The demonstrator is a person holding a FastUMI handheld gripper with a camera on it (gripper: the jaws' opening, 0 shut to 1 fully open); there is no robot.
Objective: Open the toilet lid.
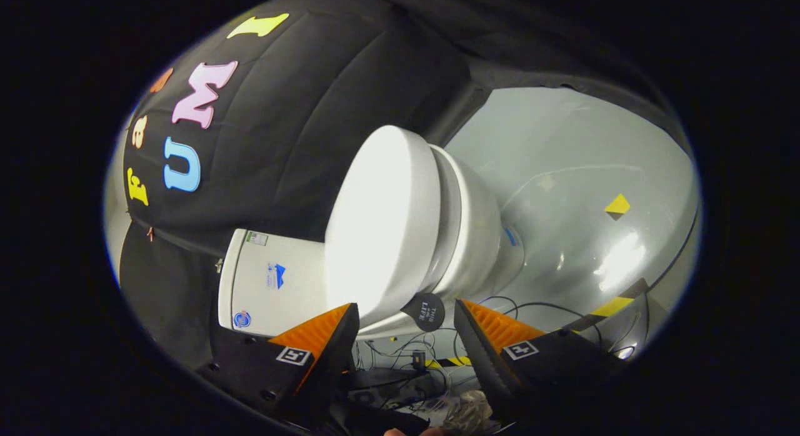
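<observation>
Two fingers of the gripper (406,314) stood apart, flanking the toilet lid's (378,223) near edge without contact.

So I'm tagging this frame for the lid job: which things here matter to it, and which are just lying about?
Part of the job:
- toilet lid, down on the seat
- toilet bowl
- cistern
- gripper, open, with the lid's front edge between its fingers

Lying about:
- cables on the floor
- striped tape
- yellow marker

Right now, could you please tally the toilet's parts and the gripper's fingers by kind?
Closed white toilet lid: 1
White ceramic bowl: 1
White rectangular tank: 1
Round black tab at the lid's edge: 1
Fingers of the open gripper: 2
Total: 6
</observation>
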